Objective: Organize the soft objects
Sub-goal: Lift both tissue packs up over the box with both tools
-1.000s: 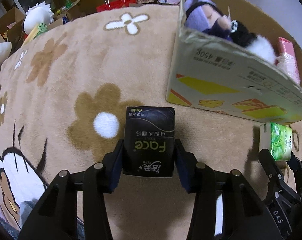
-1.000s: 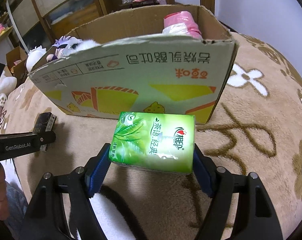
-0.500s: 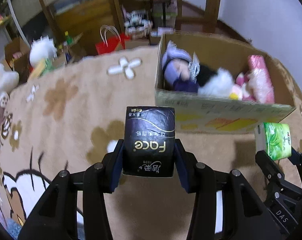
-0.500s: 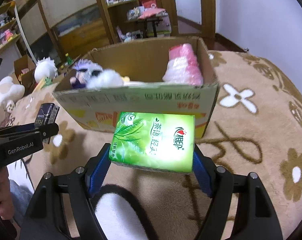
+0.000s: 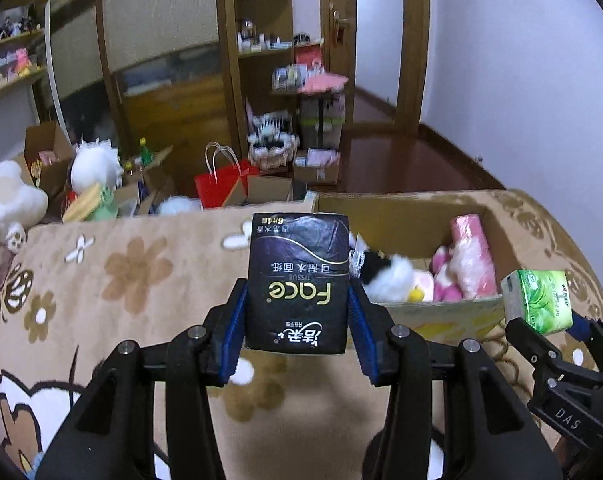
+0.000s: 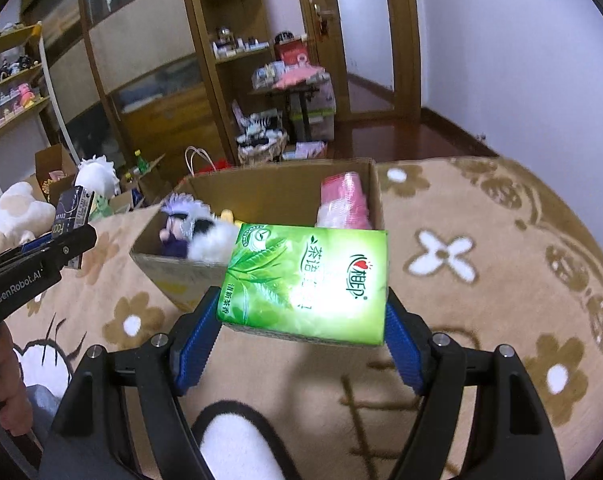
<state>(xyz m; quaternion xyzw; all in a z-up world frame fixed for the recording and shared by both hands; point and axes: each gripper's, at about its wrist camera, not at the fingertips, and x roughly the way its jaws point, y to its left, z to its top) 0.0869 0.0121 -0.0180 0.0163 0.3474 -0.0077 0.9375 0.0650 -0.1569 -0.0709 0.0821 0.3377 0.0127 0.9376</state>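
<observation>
While your left gripper (image 5: 297,316) clamps one black tissue pack (image 5: 298,284) and your right gripper (image 6: 301,332) one green tissue pack (image 6: 307,284), both above the carpet, the cardboard box (image 6: 277,188) beyond holds two plush dolls (image 6: 181,220) and one pink pack (image 6: 343,200).

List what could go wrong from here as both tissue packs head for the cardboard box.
1. The black tissue pack is pinched only at its lower part by the left claw; being soft, it might tip or slip.
2. The green tissue pack in the right claw is wide and may catch the cardboard box rim.
3. The plush toys and pink packs already fill much of the box.
</observation>
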